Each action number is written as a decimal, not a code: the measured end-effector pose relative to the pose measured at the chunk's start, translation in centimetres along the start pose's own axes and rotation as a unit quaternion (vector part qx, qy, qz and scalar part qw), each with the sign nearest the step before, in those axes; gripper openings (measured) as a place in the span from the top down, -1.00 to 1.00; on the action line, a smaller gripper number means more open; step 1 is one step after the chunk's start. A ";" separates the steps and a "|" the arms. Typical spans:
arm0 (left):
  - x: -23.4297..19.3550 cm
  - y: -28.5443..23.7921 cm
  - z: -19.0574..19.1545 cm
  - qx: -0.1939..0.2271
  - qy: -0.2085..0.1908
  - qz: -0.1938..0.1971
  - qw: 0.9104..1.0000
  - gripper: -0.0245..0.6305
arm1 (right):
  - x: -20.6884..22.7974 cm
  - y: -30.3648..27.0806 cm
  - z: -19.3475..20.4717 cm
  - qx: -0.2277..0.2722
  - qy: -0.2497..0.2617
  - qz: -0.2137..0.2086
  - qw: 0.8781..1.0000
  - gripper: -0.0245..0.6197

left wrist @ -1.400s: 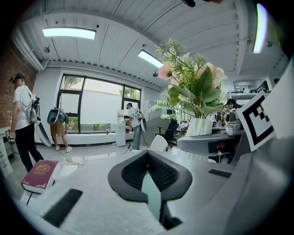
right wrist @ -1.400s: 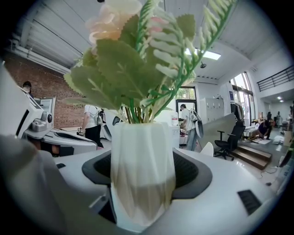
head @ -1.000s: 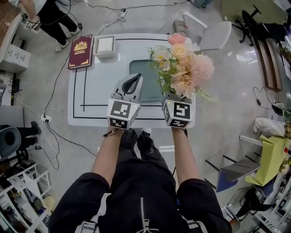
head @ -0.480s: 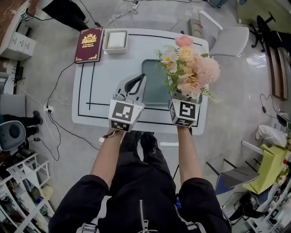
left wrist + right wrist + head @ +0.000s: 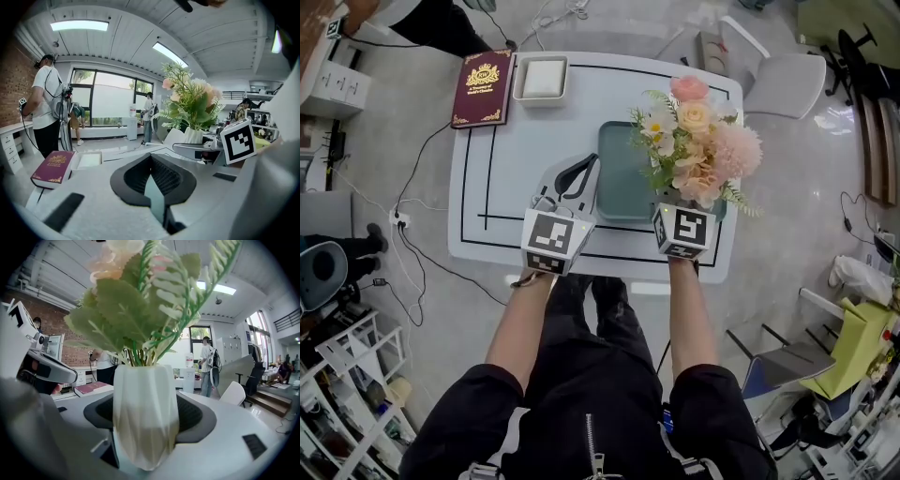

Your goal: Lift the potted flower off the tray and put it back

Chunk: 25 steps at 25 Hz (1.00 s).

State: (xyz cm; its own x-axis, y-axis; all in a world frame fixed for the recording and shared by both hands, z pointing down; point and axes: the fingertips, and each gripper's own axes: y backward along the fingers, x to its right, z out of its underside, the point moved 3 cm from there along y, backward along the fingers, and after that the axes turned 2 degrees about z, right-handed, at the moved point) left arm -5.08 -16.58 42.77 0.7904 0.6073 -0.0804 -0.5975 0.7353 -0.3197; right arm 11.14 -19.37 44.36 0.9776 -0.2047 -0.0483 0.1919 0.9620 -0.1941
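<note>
The potted flower (image 5: 698, 141) is a pink, peach and white bouquet in a white faceted pot (image 5: 145, 413). My right gripper (image 5: 147, 401) is shut on the pot, one pad on each side. In the head view the flower sits over the right part of the teal tray (image 5: 619, 173); I cannot tell whether the pot touches it. My left gripper (image 5: 586, 161) is shut on nothing, its tips meeting over the tray's left edge. The left gripper view shows the pot (image 5: 193, 136) to the right.
The white table (image 5: 506, 169) has black lines, a maroon book (image 5: 484, 87) and a white box (image 5: 541, 78) at its far left. A white chair (image 5: 778, 70) stands beyond the far right corner. Cables (image 5: 412, 187) lie on the floor at left.
Both grippers have moved forward over the table and sunk. The flower has come lower over the tray's right side, still in the right gripper.
</note>
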 end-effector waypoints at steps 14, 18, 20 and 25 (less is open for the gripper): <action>-0.7 0.0 1.6 -0.010 0.020 0.015 1.000 0.92 | -0.7 -0.2 1.6 0.015 0.006 0.005 1.000 -0.14; -0.4 0.2 2.4 -0.017 0.021 0.021 0.999 0.92 | -0.7 0.0 1.7 0.013 0.001 0.008 1.000 -0.14; -0.2 0.2 2.4 -0.019 0.027 0.025 0.999 0.92 | -0.7 -0.1 1.7 0.016 0.001 0.012 1.000 -0.14; 0.1 0.7 2.4 -0.024 0.020 0.019 0.999 0.92 | -0.8 0.2 2.2 0.014 0.010 0.022 1.000 -0.14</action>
State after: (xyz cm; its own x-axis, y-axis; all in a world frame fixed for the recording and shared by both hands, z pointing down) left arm -5.70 -15.26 44.77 0.7733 0.6204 -0.1313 -0.6201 0.6964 -0.3612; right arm 10.62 -18.66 46.52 0.9834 -0.1651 -0.0755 0.1511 0.9748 -0.1640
